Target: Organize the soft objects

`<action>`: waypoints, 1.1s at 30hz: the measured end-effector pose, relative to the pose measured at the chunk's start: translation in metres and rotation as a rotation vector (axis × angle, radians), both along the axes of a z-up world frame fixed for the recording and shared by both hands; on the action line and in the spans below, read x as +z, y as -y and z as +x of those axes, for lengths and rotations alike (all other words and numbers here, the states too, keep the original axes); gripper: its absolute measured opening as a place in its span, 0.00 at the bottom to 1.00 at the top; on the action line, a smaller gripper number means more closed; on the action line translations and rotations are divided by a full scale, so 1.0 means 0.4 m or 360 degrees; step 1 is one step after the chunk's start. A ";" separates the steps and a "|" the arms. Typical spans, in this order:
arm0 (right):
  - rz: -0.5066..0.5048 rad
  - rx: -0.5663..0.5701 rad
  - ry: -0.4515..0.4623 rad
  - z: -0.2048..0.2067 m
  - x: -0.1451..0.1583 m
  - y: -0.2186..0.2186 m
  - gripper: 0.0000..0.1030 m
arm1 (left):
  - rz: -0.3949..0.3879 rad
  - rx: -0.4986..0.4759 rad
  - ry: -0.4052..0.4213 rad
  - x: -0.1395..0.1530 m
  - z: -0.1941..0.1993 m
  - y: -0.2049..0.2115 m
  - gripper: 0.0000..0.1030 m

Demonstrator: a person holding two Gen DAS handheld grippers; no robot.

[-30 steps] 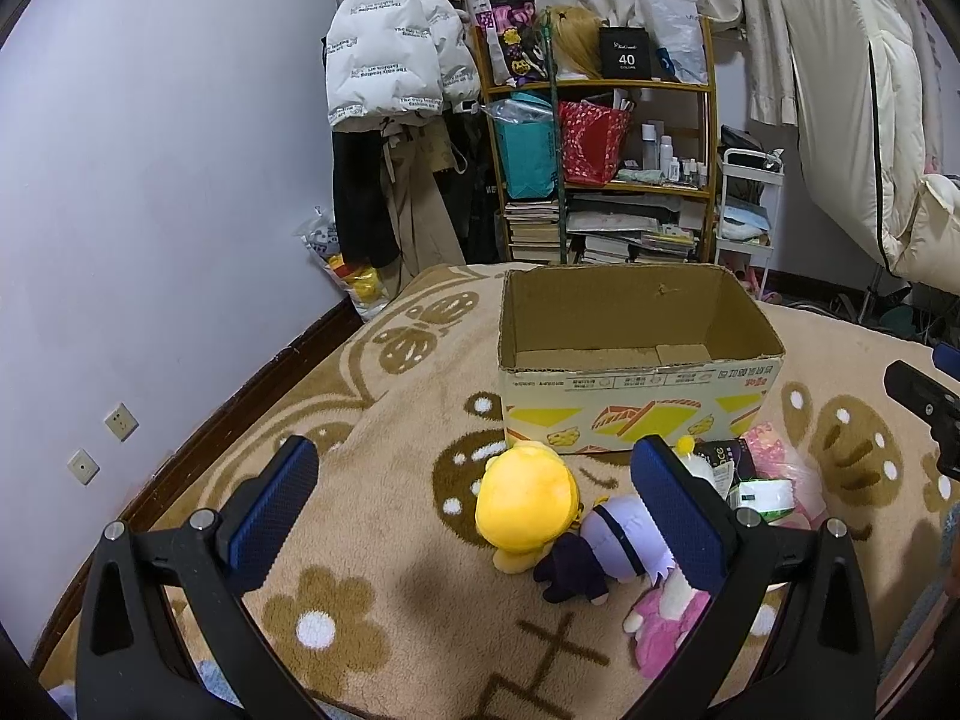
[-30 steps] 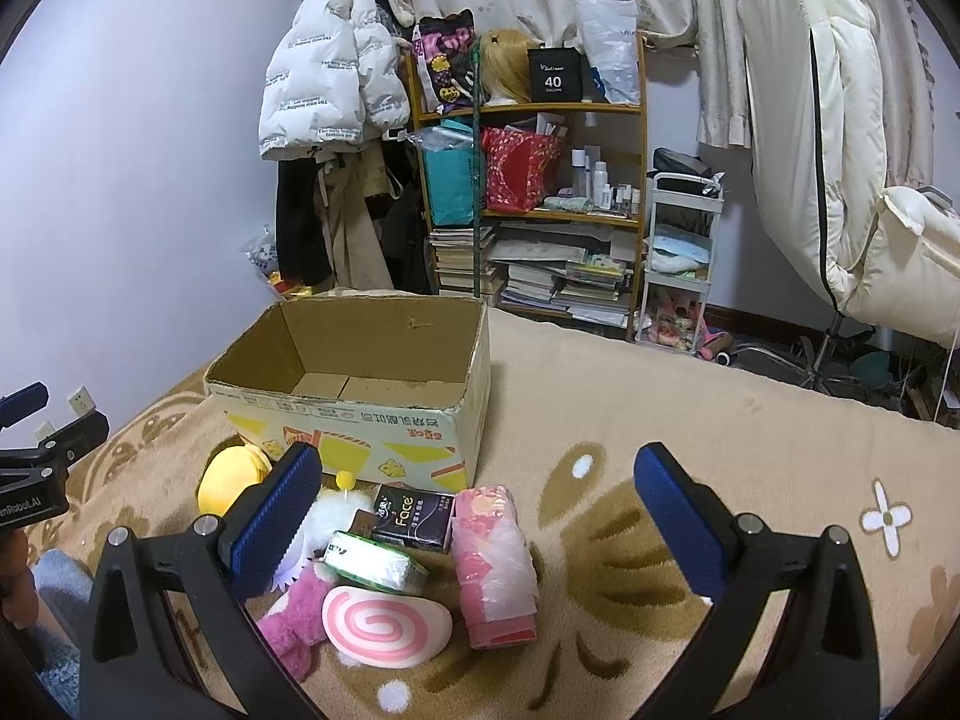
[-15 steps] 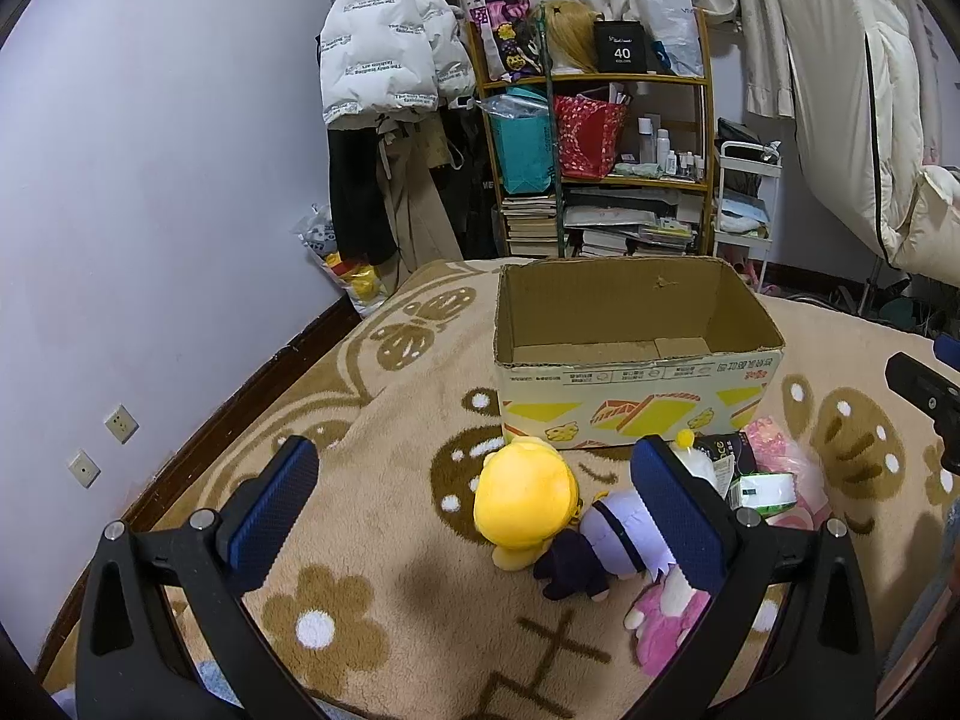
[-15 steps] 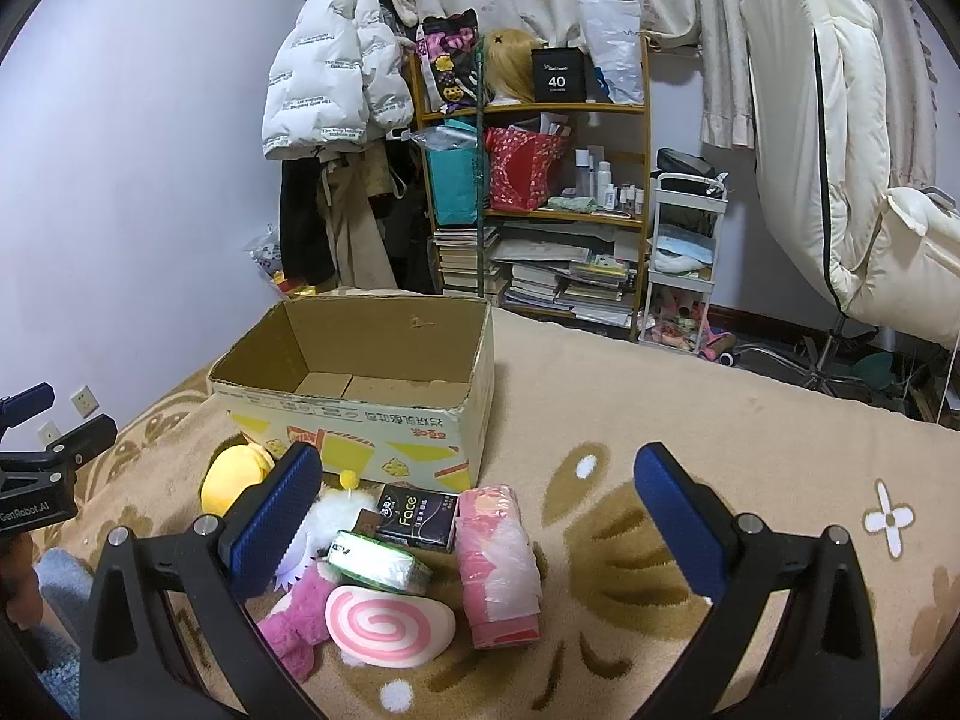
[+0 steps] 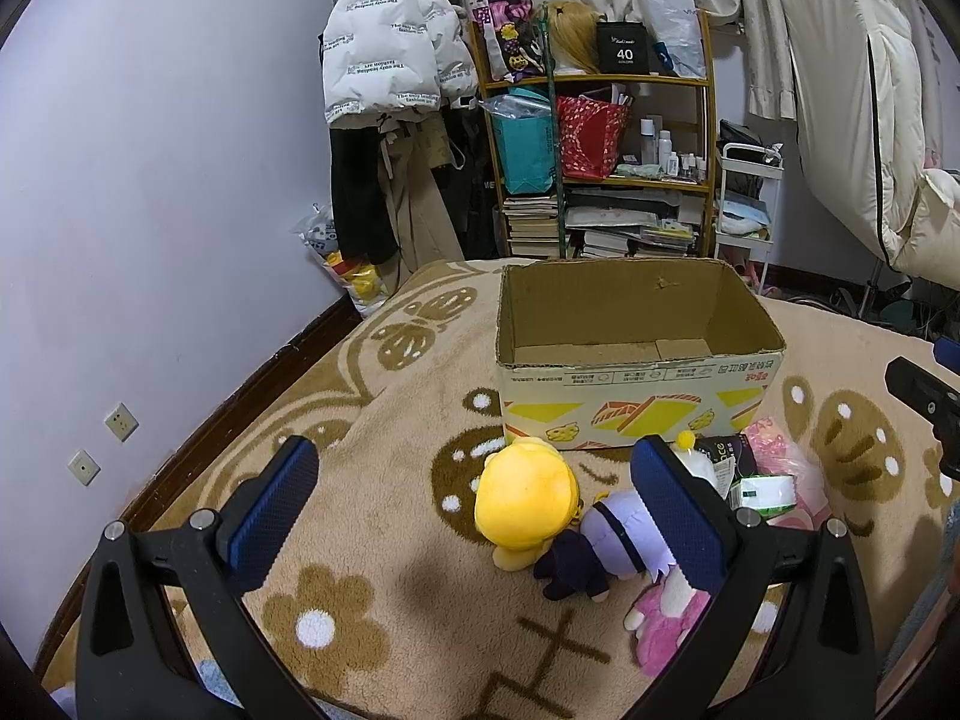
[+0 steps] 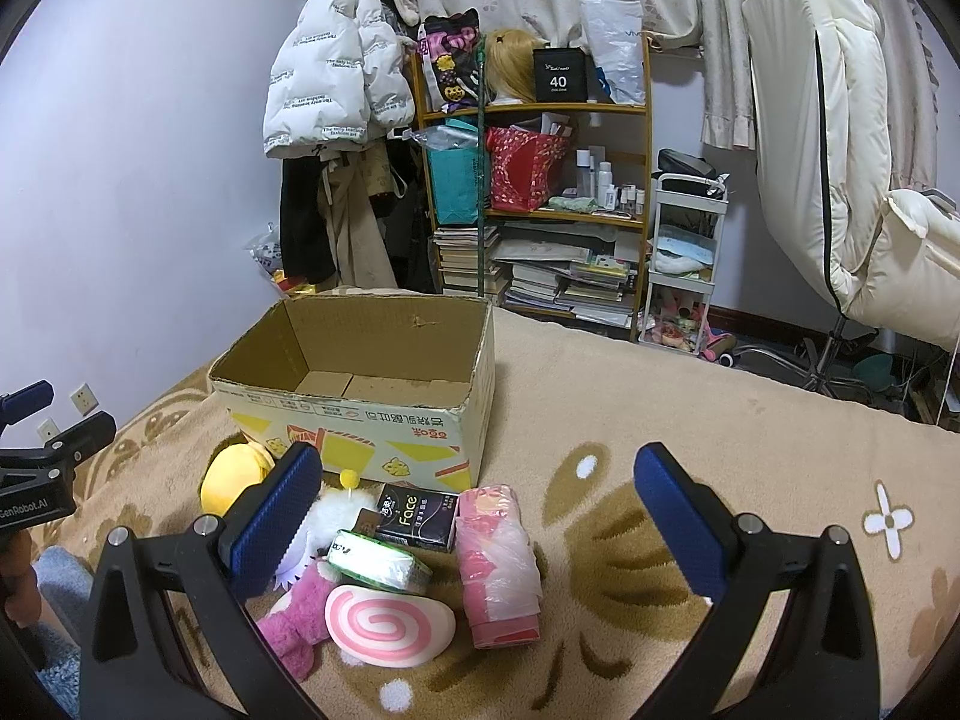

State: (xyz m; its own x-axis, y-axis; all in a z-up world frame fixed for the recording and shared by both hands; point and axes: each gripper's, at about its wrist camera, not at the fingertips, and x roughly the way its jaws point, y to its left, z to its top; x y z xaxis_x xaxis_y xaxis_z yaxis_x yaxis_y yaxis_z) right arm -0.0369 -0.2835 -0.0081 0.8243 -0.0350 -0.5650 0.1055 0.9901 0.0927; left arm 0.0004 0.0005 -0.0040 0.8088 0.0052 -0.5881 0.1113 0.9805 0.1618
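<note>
Both grippers hung over the patterned carpet [image 5: 372, 546] with their jaws spread wide and nothing between them. The left gripper [image 5: 474, 519] faced the yellow plush [image 5: 525, 495], which lay on the carpet just in front of the near wall of the cardboard box [image 5: 636, 408]. The right gripper [image 6: 477, 519] looked down on the rest of the heap at the box's near right corner.

That box stood open and looked empty, its bottom flaps bare. Against the yellow plush, on its right, lay a purple-headed doll [image 5: 621, 534] in dark clothes, and nearer still a pink plush [image 6: 297, 615]. Beside these sat a pink swirl cushion [image 6: 387, 624], a green-and-white tissue pack [image 6: 378, 558], a black Face tissue pack [image 6: 417, 513] and a pink plastic-wrapped bundle [image 6: 498, 564], all touching or close together. A white fluffy toy [image 6: 333, 516] was half hidden behind the right gripper's left finger.

All of these were probably light and yielding. The yellow plush was round and would likely squash, so a hold across its middle seemed safest. The doll might be best taken by the head, its fullest part. The wrapped bundle and tissue packs had slick film that could slip, so a hold across their short sides, well past the edge, looked wise. The swirl cushion was flat and low, and might need pinching at its rim.
</note>
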 end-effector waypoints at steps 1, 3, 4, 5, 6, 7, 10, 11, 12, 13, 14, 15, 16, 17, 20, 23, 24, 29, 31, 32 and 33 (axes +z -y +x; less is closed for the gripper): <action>-0.0001 0.0001 -0.0001 0.000 0.000 0.000 1.00 | 0.0000 0.0001 0.0002 0.000 0.000 0.000 1.00; -0.0005 -0.0001 0.0001 -0.001 0.000 0.000 1.00 | 0.0001 0.0002 0.0001 0.000 0.000 0.000 1.00; -0.0003 0.0000 0.0001 0.000 0.000 0.000 1.00 | 0.0000 0.0002 -0.0001 0.000 0.000 0.000 1.00; -0.0002 0.0000 0.0001 0.000 0.000 0.001 1.00 | -0.0001 0.0004 -0.0003 -0.002 0.000 0.001 1.00; -0.0001 0.0000 0.0001 0.000 0.001 0.000 1.00 | 0.0000 0.0005 -0.0001 0.000 -0.001 0.001 1.00; -0.0002 0.0000 0.0003 0.000 0.001 0.002 1.00 | -0.0001 0.0004 -0.0001 0.000 -0.001 0.001 1.00; -0.0007 0.0005 0.0000 0.001 -0.003 -0.014 1.00 | -0.0001 0.0004 -0.0002 0.002 -0.001 0.002 1.00; -0.0007 0.0005 0.0001 0.001 -0.002 -0.013 1.00 | -0.0001 0.0003 -0.0002 0.001 -0.001 0.003 1.00; -0.0006 0.0004 0.0002 0.001 -0.001 -0.013 1.00 | 0.0000 0.0004 -0.0003 0.001 0.000 0.002 1.00; -0.0007 0.0003 0.0003 0.001 -0.001 -0.013 1.00 | 0.0004 0.0003 -0.0007 0.001 0.002 0.006 1.00; -0.0007 0.0002 0.0003 0.001 -0.002 -0.013 1.00 | 0.0004 0.0002 -0.0009 0.001 0.002 0.007 1.00; -0.0006 0.0003 0.0002 0.001 -0.001 -0.013 1.00 | 0.0006 0.0003 -0.0011 0.001 0.002 0.008 1.00; -0.0006 0.0003 0.0001 0.001 -0.001 -0.013 1.00 | 0.0005 0.0003 -0.0011 0.001 0.002 0.008 1.00; -0.0006 0.0001 0.0000 0.001 -0.002 -0.013 1.00 | 0.0004 0.0004 -0.0012 0.000 0.002 0.009 1.00; -0.0003 -0.0002 -0.0005 0.002 -0.006 -0.015 1.00 | 0.0002 0.0006 -0.0016 -0.001 0.004 0.008 1.00; -0.0005 -0.0001 -0.0008 0.002 -0.007 -0.016 1.00 | -0.0008 0.0003 -0.0042 -0.007 0.008 0.010 1.00; -0.0017 -0.0011 -0.0019 0.003 -0.009 -0.017 1.00 | -0.0009 0.0003 -0.0050 -0.009 0.010 0.008 1.00; -0.0005 -0.0029 -0.0074 0.016 -0.025 -0.006 1.00 | -0.0028 0.0005 -0.0118 -0.019 0.035 0.005 1.00; -0.0001 -0.0040 -0.0099 0.024 -0.032 0.000 1.00 | -0.0031 0.0018 -0.0134 -0.022 0.049 0.004 1.00; 0.0005 -0.0040 -0.0110 0.029 -0.035 0.002 1.00 | -0.0038 0.0026 -0.0145 -0.024 0.060 0.003 1.00; 0.0008 -0.0039 -0.0119 0.033 -0.037 0.002 1.00 | -0.0048 0.0030 -0.0158 -0.026 0.071 0.001 1.00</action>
